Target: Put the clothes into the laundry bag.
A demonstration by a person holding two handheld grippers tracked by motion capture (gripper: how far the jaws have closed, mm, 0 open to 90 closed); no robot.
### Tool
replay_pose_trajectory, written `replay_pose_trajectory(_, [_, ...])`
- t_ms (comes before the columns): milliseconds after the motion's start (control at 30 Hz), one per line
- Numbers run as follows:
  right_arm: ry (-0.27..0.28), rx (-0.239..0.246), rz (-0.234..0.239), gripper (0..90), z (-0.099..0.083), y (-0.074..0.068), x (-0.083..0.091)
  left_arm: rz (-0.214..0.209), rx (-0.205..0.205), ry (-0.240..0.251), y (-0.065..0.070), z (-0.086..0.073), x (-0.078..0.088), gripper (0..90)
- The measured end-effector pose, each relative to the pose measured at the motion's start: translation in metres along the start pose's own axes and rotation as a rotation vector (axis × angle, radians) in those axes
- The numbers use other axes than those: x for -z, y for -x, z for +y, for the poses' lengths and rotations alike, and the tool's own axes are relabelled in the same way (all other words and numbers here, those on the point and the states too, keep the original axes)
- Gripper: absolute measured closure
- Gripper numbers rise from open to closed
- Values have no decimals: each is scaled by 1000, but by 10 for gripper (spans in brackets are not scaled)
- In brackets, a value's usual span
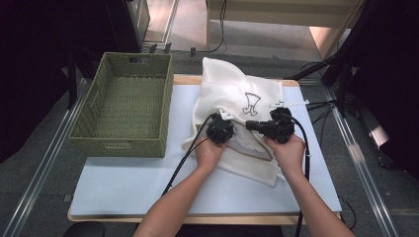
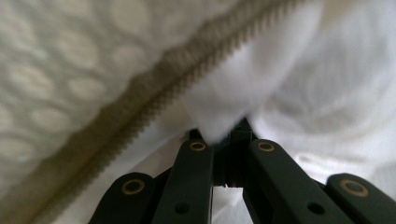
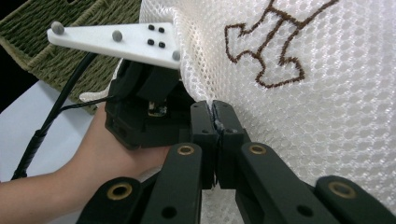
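On the white-covered surface (image 1: 123,182), right of a green woven basket (image 1: 123,103), both claws clamp one white mesh laundry bag with a brown embroidered motif (image 1: 247,94): the left claw (image 1: 220,129) and right claw (image 1: 252,125) pinch its near, zipper-trimmed edge side by side, the bag stretching away from them.

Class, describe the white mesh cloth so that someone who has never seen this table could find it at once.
On the white-topped table, look right of the green woven basket. There lies the white mesh cloth, crumpled, both hand-held tools at its near edge. Its brown stitched outline figure and tan zigzag-stitched hem mark it out.
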State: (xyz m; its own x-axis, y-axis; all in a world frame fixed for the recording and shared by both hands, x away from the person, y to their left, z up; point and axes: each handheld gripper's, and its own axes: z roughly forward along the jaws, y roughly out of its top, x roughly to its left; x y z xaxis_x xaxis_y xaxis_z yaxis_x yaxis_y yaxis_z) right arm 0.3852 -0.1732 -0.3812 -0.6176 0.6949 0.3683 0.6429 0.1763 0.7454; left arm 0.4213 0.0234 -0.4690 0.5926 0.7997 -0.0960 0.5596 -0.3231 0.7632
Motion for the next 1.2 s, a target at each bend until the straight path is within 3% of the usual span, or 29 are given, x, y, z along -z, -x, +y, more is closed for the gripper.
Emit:
replay_pose_trajectory(167, [-3,-2,-3,900,-1,1,1,-66,-11,-33,0,-6,10,900])
replay_pose_trajectory(300, [-5,11,0,900,-1,-1,0,-131,-29,-39,1,-10,36,883])
replay_pose_trajectory(400, [-9,22,7,900,-2,-6,1,-170,-29,-16,2,-12,59,875])
replay_pose_trajectory(467, [-18,34,15,900,-4,-10,0,-175,-58,-10,2,-15,75,872])
replay_pose_trajectory(667, [-52,68,24,900,-11,-16,-6,-157,-70,-26,-11,-24,121,844])
replay_pose_trajectory(800, [-79,92,7,900,-20,-17,-15,-109,-79,-61,-22,-36,143,796])
replay_pose_trajectory(1000, [-116,120,-21,900,-32,-16,-31,-71,-21,-71,-41,-56,167,695])
replay_pose_trajectory(1100, [-142,138,-38,900,-37,-14,-39,-50,-5,-90,-47,-66,173,638])
replay_pose_trajectory(1200, [-153,142,-41,898,-44,-8,-46,-31,38,-97,-54,-74,178,599])
